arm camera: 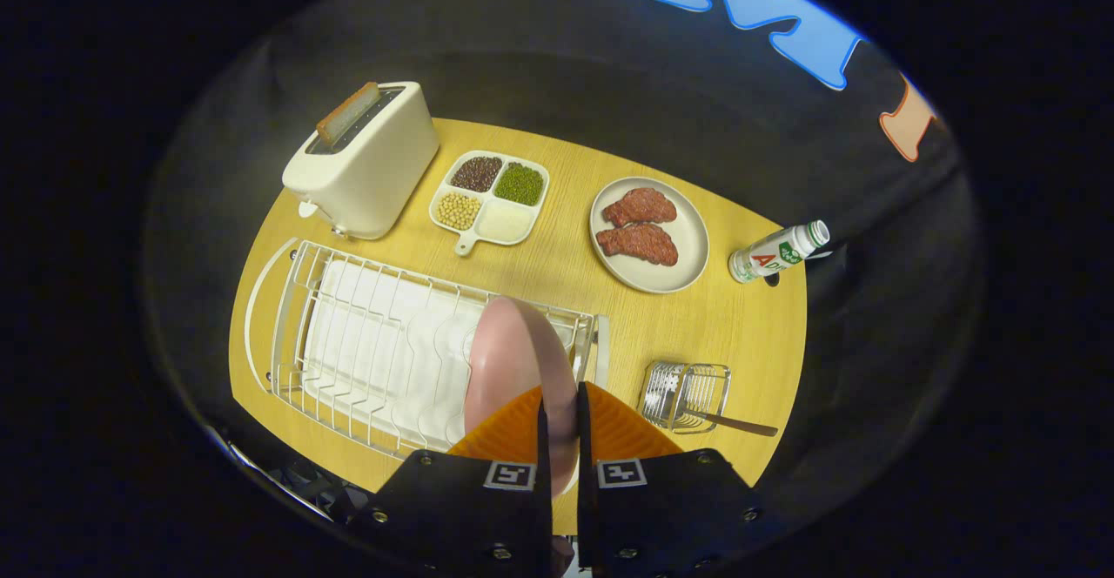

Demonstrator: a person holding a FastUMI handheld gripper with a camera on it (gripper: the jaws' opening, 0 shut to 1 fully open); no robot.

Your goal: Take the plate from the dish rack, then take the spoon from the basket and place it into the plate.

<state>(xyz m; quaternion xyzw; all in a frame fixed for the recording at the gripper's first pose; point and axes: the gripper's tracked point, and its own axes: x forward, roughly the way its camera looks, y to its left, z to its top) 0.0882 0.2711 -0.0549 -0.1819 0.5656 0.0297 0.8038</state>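
Observation:
My gripper (560,404) is shut on the rim of a pink plate (509,360), which stands on edge between the fingers. The plate hangs over the right end of the white wire dish rack (348,343); whether it still touches the rack I cannot tell. To the right of the fingers a small wire basket (687,393) lies on the yellow table, and the spoon (740,425) lies in it with its dark handle sticking out to the right.
Beyond the rack stand a cream toaster (370,160) with a slice in it, a white divided tray (490,199) of beans, and a plate with two pieces of meat (648,234). A small bottle (779,252) lies near the table's right edge.

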